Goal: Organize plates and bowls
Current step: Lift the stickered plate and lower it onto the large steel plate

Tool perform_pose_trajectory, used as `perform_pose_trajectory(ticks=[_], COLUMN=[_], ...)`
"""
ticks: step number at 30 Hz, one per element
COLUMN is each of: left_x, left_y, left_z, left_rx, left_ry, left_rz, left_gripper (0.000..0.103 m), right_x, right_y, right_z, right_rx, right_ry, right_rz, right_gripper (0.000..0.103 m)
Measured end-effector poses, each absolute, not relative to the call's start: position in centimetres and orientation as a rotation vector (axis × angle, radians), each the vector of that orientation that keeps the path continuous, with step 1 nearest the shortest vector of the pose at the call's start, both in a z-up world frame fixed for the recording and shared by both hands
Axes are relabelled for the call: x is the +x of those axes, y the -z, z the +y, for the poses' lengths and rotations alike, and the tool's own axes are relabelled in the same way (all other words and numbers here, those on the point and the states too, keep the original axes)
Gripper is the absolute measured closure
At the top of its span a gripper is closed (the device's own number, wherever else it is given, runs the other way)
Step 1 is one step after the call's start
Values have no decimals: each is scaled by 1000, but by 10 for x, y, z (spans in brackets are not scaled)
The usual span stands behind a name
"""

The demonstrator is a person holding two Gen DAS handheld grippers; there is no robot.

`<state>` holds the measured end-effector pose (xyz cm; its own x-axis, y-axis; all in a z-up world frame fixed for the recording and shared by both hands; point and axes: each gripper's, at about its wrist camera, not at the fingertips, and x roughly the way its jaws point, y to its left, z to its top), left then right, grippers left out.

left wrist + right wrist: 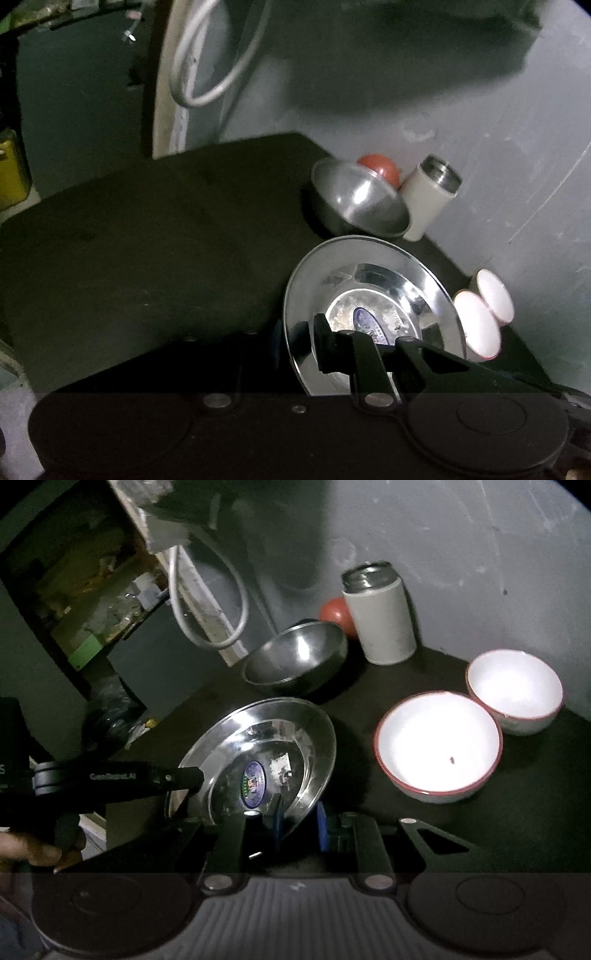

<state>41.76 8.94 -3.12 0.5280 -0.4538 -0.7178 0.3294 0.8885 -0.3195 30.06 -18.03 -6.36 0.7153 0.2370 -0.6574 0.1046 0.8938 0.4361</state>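
Note:
A shiny steel plate (373,295) (266,746) with a blue sticker in its centre is held tilted over the dark tabletop (147,240), and both grippers hold it. My left gripper (299,343) is shut on its near rim; in the right wrist view the left gripper (192,786) clamps the plate's left edge. My right gripper (299,825) has its blue pads (322,827) shut on the plate's near rim. A steel bowl (360,201) (295,659) sits behind the plate. Two white bowls with red rims (437,746) (515,696) stand to the right.
A white canister with a steel neck (380,616) (428,199) and a red round object (338,614) (380,170) stand against the grey wall behind the steel bowl. A white hose (207,602) hangs at the table's far left end. A hand (26,849) shows at lower left.

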Motion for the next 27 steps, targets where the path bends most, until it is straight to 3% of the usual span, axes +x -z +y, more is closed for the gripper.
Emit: perform_pose_trajectory(ticks=[11,27], left_x=[357,283], left_y=[-7,2], left_z=[117,128], left_rx=[-209,-210], left_ry=[401,265], left_rz=[801,869], left_gripper=[85,83], right_x=[272,232], right_y=[24,9], right_z=[-168,-151], right_rx=[405,294], right_ry=[-185,-332], right_rz=[717,772], right_gripper=[82,81])
